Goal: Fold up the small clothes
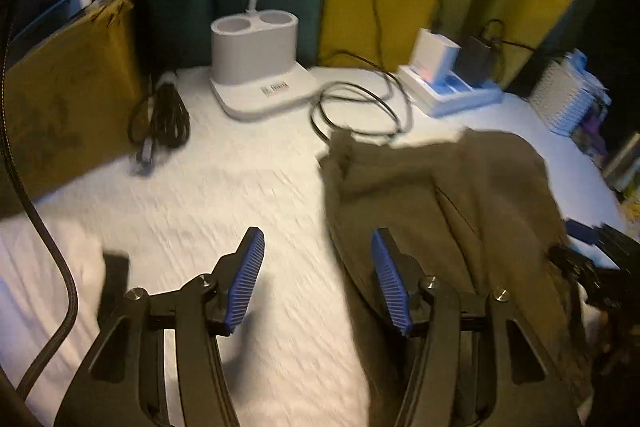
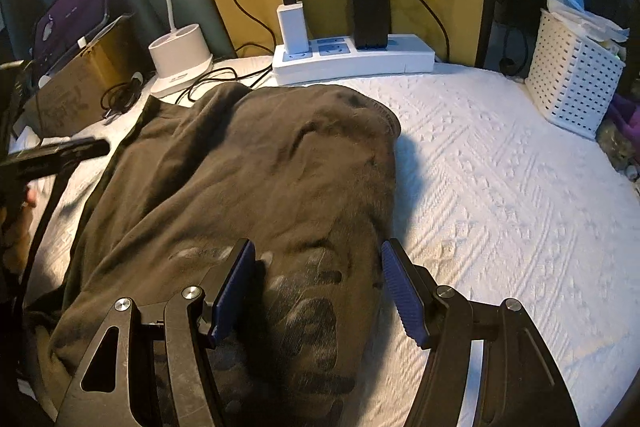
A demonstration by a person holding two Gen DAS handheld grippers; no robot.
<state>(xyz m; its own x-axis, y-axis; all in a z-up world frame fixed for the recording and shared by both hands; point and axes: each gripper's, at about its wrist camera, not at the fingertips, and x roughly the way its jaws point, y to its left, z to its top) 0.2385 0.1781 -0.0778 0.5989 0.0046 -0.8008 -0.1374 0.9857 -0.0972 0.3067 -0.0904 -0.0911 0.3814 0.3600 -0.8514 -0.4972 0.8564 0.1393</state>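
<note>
The dark garment lies spread on the white textured cover, partly gathered, its far edge close to the power strip and the lamp base. A faded print shows on the cloth near the right gripper.

Right gripper: jaws apart, nothing clamped; it hangs over the near right edge of the garment, one pad above cloth, the other over the bare cover.

Left gripper: jaws apart and empty. Its view is smeared by motion, so I judge only that its right pad sits over the garment's left edge and its left pad over the cover; whether it touches the cloth I cannot tell.

Assessment: the step in hand appears to be taking a fresh hold for the next fold. To do it well, each gripper should come down on an outer edge or corner, taking one clean layer or the whole folded thickness rather than a bunched ridge. Both should lift together, carry the cloth level across, and lay it flat. The loose black cable lies just beyond the garment; keep the cloth from dragging over it.
</note>
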